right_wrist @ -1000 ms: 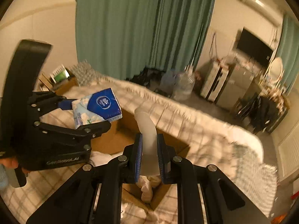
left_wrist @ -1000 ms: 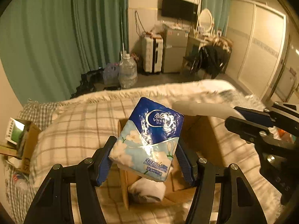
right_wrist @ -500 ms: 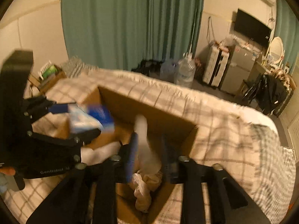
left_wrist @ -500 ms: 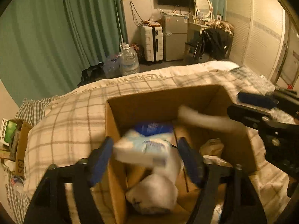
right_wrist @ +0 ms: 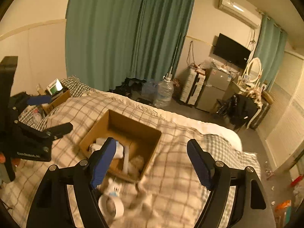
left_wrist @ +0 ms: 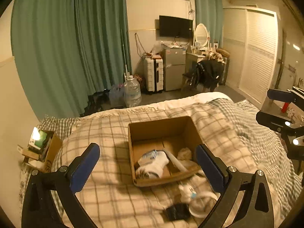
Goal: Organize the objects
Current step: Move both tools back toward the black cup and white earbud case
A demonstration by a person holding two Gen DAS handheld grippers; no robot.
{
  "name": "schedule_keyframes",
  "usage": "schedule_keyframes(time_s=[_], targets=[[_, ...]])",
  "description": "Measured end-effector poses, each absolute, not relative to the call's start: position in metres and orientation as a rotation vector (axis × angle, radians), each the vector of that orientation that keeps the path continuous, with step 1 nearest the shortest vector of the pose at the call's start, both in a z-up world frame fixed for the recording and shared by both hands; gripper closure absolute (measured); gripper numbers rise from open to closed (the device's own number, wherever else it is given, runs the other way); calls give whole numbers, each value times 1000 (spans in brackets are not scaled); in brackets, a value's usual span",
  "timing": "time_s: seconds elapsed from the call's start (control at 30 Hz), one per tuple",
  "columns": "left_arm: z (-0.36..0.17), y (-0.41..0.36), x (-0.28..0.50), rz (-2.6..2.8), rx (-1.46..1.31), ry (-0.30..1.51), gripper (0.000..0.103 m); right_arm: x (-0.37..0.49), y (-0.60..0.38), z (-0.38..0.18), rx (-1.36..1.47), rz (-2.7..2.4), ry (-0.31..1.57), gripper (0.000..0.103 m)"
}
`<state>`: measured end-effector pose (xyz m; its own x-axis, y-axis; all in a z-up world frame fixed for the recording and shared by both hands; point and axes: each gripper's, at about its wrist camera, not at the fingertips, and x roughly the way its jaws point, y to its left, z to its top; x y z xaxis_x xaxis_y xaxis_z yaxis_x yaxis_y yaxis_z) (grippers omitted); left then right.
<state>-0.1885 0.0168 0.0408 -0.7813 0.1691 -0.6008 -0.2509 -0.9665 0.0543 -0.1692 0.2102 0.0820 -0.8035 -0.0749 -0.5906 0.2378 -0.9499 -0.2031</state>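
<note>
An open cardboard box [left_wrist: 159,127] [right_wrist: 133,127] sits on the checked bed. Inside lie a blue tissue pack [left_wrist: 150,154], a white tube [left_wrist: 175,161] [right_wrist: 126,158], white socks [left_wrist: 154,168] and crumpled cloth. My left gripper [left_wrist: 148,169] is open and empty, raised above the box's near side. My right gripper [right_wrist: 152,163] is open and empty, above the box's right corner. On the bed in front of the box lie a roll of white tape [left_wrist: 201,203] [right_wrist: 111,207], a small white item [left_wrist: 187,191] and a black item [left_wrist: 177,211].
The checked blanket [left_wrist: 106,133] covers the bed. A small carton of things [left_wrist: 40,148] stands beside the bed at left. A water jug [left_wrist: 132,91], suitcase [left_wrist: 153,75] and chair with dark clothes [left_wrist: 208,74] stand on the floor beyond.
Both grippers opened: the left let the tissue pack drop into the box, the right let the white tube drop in. Both then pulled up and back from the box.
</note>
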Motion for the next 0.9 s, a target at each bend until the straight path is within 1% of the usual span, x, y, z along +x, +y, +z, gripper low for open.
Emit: schedule_keyframes(time_s=[0.13, 0.27, 0.43, 0.53, 0.63, 0.7, 0.77, 0.9], targets=[[37, 11, -148, 2744, -918, 188, 0, -124, 206, 82, 896, -2795, 403, 26], [10, 3, -112, 2772, -950, 176, 0, -87, 202, 63, 876, -2805, 386, 26], [-43, -4, -78, 2810, -1012, 68, 0, -57, 196, 4, 871, -2830, 269, 26], [-77, -3, -59, 2844, -1018, 13, 0, -54, 187, -39, 898, -2846, 244, 26], [-103, 0, -51, 2865, -1056, 52, 0, -58, 178, -80, 992, -2795, 220, 26], [-120, -1, -54, 2872, -1132, 97, 0, -61, 173, -108, 1070, -2750, 245, 26], [-133, -10, -58, 2861, -1195, 46, 0, -63, 166, -132, 1128, -2732, 315, 26], [-146, -26, -63, 2856, -1270, -45, 0, -67, 153, -163, 1226, -2625, 362, 27]])
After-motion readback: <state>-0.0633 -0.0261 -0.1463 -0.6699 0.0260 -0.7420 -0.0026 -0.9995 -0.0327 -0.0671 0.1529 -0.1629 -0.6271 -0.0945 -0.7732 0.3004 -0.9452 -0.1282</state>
